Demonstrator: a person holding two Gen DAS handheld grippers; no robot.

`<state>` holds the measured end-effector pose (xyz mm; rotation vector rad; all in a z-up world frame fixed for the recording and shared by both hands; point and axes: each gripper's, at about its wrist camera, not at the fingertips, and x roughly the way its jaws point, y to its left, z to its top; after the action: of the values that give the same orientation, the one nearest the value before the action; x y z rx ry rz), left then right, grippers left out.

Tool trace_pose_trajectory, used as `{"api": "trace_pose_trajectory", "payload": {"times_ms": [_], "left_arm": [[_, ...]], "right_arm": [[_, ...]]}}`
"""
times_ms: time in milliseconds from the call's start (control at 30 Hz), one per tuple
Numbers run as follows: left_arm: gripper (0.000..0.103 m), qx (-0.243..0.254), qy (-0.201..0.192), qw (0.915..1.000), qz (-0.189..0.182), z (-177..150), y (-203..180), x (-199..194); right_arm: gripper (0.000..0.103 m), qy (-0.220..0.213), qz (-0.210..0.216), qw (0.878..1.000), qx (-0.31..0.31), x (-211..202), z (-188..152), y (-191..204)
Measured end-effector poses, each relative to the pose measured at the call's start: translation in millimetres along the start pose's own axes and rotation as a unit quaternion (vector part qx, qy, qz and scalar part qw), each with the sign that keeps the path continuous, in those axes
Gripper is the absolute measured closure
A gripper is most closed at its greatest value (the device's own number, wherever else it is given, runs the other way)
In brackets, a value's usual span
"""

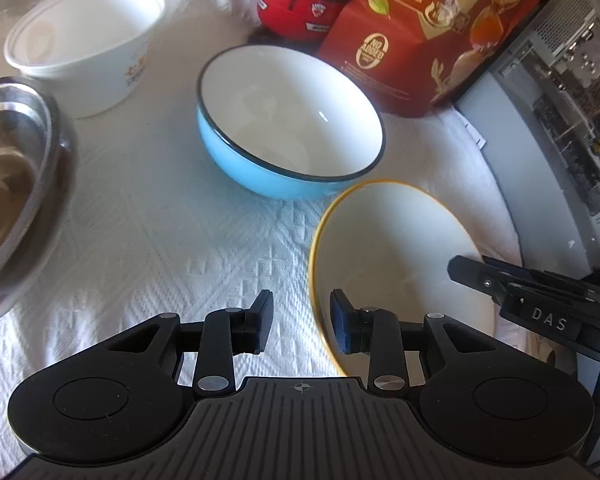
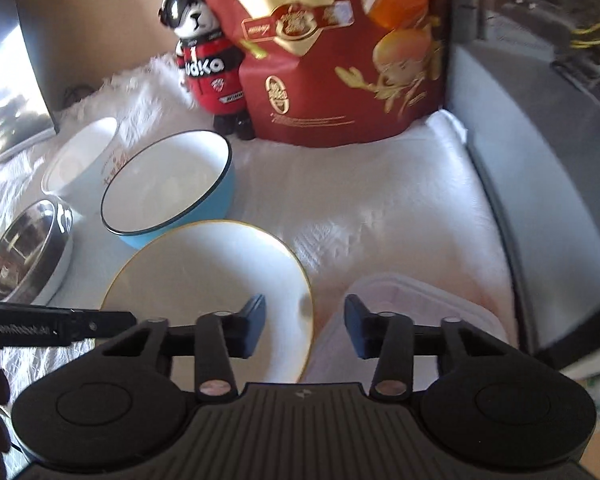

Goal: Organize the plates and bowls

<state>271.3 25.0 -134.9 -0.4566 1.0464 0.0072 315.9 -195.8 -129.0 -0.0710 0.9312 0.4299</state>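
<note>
Two grippers straddle opposite rims of my white, yellow-rimmed plate (image 2: 204, 280): left gripper (image 1: 301, 324) and right gripper (image 2: 305, 326), both partly open, neither visibly pinching it. The plate sits tilted just beside the blue enamel bowl (image 1: 288, 128) on the white textured cloth (image 1: 160, 248).

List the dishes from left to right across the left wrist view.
Steel bowl → white paper bowl → blue bowl → yellow-rimmed plate.

Glossy blue bowl (image 1: 288, 128); shiny steel bowl (image 1: 16, 168); white woven tablecloth (image 1: 148, 248); translucent plastic container (image 2: 412, 312).
</note>
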Motion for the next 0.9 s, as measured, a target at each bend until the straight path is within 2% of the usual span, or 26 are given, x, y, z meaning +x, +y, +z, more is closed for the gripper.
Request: {"api": "trace_pose_trajectory", "payload": {"times_ms": [67, 167, 233, 367, 500, 733, 900], "left_arm": [[0.075, 0.001, 0.003, 1.0, 0.002, 2, -4, 3], [0.082, -0.003, 0.009, 0.9999, -0.005, 3, -7, 5], [0.081, -0.019, 0.018, 0.9992, -0.028, 4, -4, 6], [0.083, -0.043, 0.038, 0.9971, -0.049, 7, 7, 4], [0.082, -0.029, 0.039, 0.9985, -0.024, 8, 17, -10], [0.082, -0.044, 0.04, 0.9982, 0.008, 4, 65, -37], [0.082, -0.057, 0.037, 0.9977, -0.005, 3, 78, -41]], "right_arm": [[0.07, 0.01, 0.008, 1.0, -0.003, 8, 3, 0], [0.073, 0.027, 0.022, 0.999, 0.0, 16, 4, 1], [0.073, 0.032, 0.018, 0.999, 0.001, 18, 3, 4], [0.073, 0.033, -0.001, 0.999, -0.002, 16, 3, 13], [0.072, 0.047, -0.007, 0.999, 0.006, 14, 5, 26], [0.071, 0.077, 0.036, 0.996, 0.006, 18, 2, 72], [0.065, 0.081, 0.048, 0.995, -0.022, 14, 2, 101]]}}
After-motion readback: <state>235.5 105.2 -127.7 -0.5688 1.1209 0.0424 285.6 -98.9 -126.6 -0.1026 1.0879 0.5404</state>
